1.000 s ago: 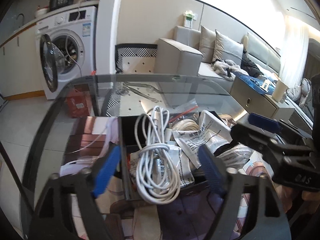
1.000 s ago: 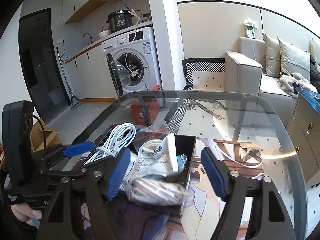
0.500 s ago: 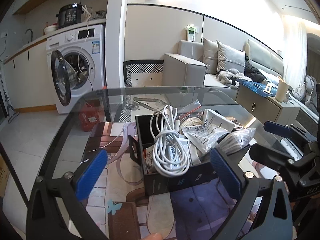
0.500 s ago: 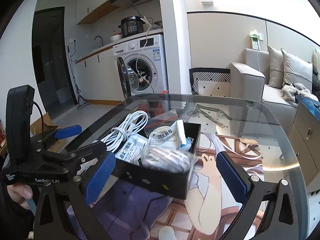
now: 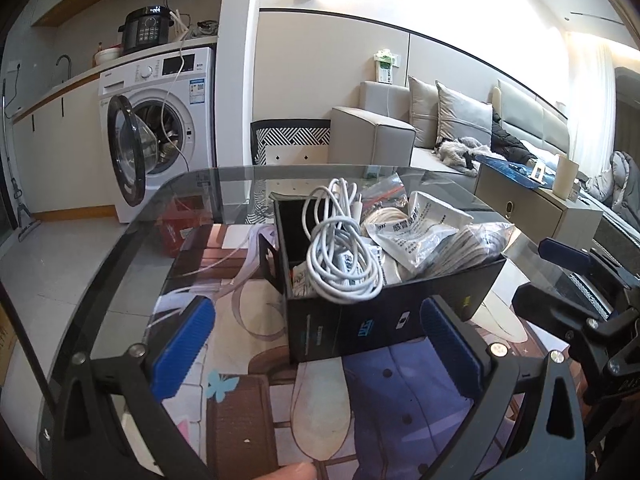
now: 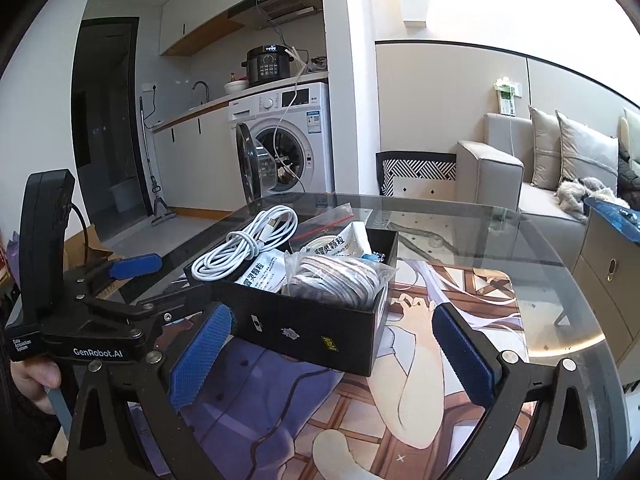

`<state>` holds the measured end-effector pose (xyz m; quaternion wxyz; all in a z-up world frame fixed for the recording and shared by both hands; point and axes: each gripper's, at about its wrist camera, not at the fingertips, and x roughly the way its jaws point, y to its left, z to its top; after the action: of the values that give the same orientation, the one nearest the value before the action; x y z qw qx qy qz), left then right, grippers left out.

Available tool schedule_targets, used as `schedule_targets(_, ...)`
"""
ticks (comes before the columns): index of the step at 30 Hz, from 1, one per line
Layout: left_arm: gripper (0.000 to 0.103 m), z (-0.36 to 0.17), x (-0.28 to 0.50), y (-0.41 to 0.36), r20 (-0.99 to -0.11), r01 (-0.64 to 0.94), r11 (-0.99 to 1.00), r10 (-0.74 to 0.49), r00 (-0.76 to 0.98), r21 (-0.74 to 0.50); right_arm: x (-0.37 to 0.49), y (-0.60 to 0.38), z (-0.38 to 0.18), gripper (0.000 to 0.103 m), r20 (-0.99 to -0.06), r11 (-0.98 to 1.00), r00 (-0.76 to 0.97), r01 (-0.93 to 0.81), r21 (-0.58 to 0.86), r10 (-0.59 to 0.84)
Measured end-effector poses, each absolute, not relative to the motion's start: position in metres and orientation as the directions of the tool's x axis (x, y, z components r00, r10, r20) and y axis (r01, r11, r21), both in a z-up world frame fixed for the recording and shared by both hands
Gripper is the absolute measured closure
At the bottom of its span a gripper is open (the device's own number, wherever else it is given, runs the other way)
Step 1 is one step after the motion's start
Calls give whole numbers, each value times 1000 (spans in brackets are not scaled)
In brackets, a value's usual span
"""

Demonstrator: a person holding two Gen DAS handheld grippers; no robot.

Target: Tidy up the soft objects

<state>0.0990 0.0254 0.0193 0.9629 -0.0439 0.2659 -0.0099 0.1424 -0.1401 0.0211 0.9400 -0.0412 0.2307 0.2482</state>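
Inside, rigid black box holds coiled white cable.

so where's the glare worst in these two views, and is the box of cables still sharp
Left wrist view: the window at upper right is blown out white, and the glass table mirrors the room. Right wrist view: a similar white patch at top right, with a bright reflection on the table's right rim. The black box and white cable are sharp in both; straight lines bow toward the edges.

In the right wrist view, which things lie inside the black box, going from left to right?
White cable coil → white printed sachet → bagged grey cord bundle, all in the black box.
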Motion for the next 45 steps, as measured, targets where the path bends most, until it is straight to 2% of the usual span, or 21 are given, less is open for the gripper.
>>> schedule_targets(7,0,18,99,23,-492,-11,997,-30,870,-80,137,-140,20,1,-435,880,785,-474,36,441)
schedule_targets(14,0,20,91,24,-477,-10,997,-30,879,-80,140,-139,22,1,-457,891,788,-453,25,413)
schedule_targets(21,0,20,91,24,-477,-10,997,-29,878,-79,133,-137,26,1,-427,891,806,-454,-2,410)
schedule_targets(45,0,22,90,24,-476,-10,997,-28,879,-77,130,-134,27,1,-418,889,810,-457,-13,411)
